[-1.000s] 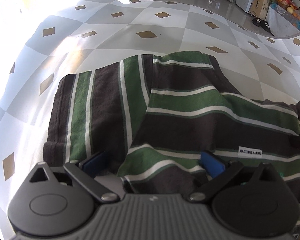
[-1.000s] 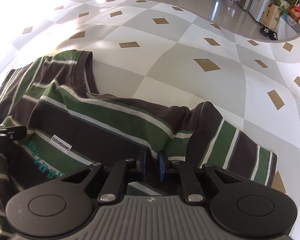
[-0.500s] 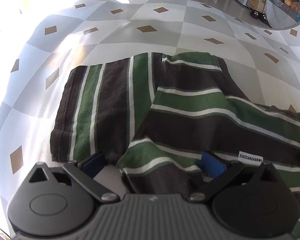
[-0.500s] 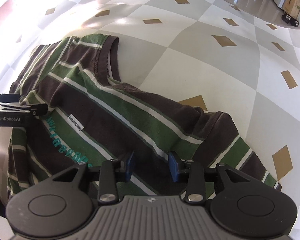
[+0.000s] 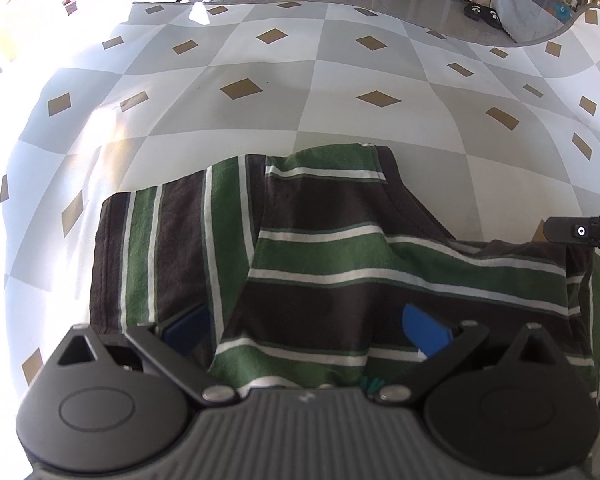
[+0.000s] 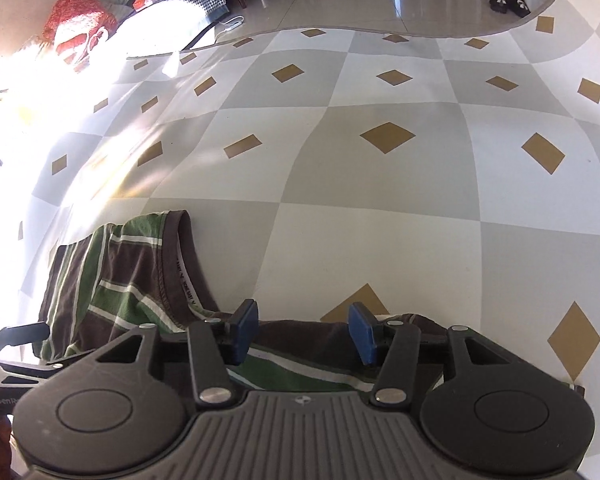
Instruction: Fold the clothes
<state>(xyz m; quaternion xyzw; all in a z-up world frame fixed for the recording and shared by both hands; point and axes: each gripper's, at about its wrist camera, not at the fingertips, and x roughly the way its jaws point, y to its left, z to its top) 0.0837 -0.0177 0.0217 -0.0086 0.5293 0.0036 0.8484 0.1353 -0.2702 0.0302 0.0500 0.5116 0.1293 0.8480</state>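
Grippers hovered with jaws spread wide, gripping nothing: left gripper (image 5: 306, 330) over the striped shirt (image 5: 340, 264), right gripper (image 6: 302, 330) at its near edge. Shirt lay on the checkered cloth (image 6: 380, 200); slippers (image 6: 508, 3) far beyond.

text: "GenR" partly legible | on: left hand-held gripper (image 6: 4, 360) | collar tape print: unreadable

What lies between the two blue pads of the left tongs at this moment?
In the left wrist view, a fold of the striped shirt lies between the pads of the open left tongs; neither pad pinches it.
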